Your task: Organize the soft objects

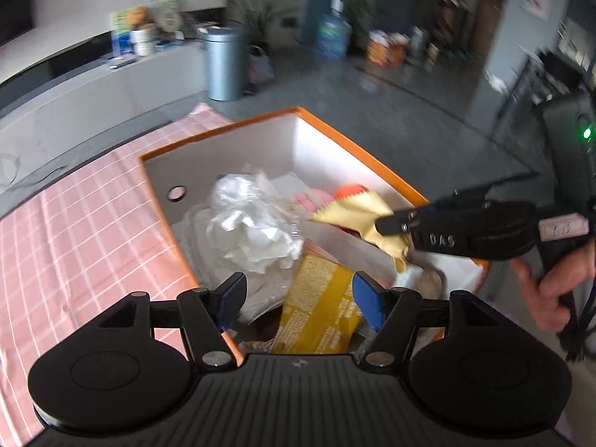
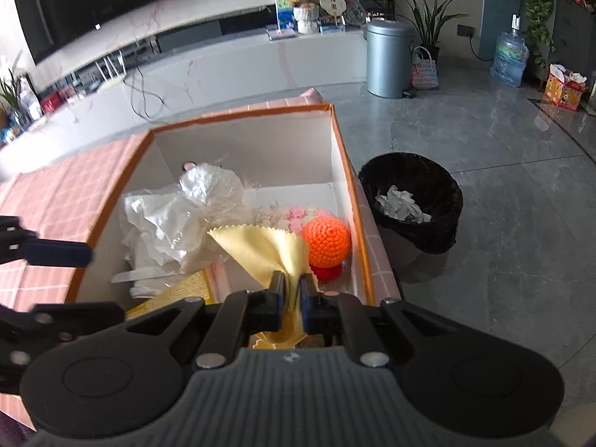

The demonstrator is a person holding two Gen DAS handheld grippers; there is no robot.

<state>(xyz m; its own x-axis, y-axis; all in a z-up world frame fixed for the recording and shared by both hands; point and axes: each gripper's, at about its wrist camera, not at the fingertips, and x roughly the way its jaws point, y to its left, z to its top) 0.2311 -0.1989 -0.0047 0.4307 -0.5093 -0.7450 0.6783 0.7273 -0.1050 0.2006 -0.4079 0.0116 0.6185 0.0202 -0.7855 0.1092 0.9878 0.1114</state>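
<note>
— Where is the yellow cloth (image 2: 268, 249)?

— Over the near end of the orange-edged box (image 2: 238, 111), pinched by one corner in the right hand-held gripper (image 2: 292, 287). Its jaws are nearly together with the cloth between them, and the rest of the cloth fans out over the box with its zigzag edge showing. From the left camera, the same cloth (image 1: 357, 219) hangs from the tips of that gripper (image 1: 387, 225), and a hand (image 1: 551, 283) grips its handle.

— And the left hand-held gripper?

— The left hand-held gripper (image 1: 300, 296) stands wide, its blue pads apart with nothing pressed between them. It hovers over the near left part of the box, above a yellow printed packet (image 1: 316, 309).

— What else is in the box?

— Crumpled clear plastic bags (image 2: 178, 219) fill the left side, with white paper beneath. On the right sit an orange crocheted ball (image 2: 327, 239) with something red just under it, and a pale pink fluffy piece (image 2: 294, 216) behind it. A white divider (image 1: 350, 249) runs between the two sides.

— What does the box rest on?

— A counter covered by a pink checked cloth (image 1: 74, 231). The box lies at its right edge.

— Beyond that?

— On the grey floor just beside the counter stands a bin with a black liner (image 2: 413, 201) holding crumpled paper. Farther back are a grey metal bin (image 2: 389, 59), a water bottle (image 2: 509, 57) and potted plants (image 2: 428, 15).
</note>
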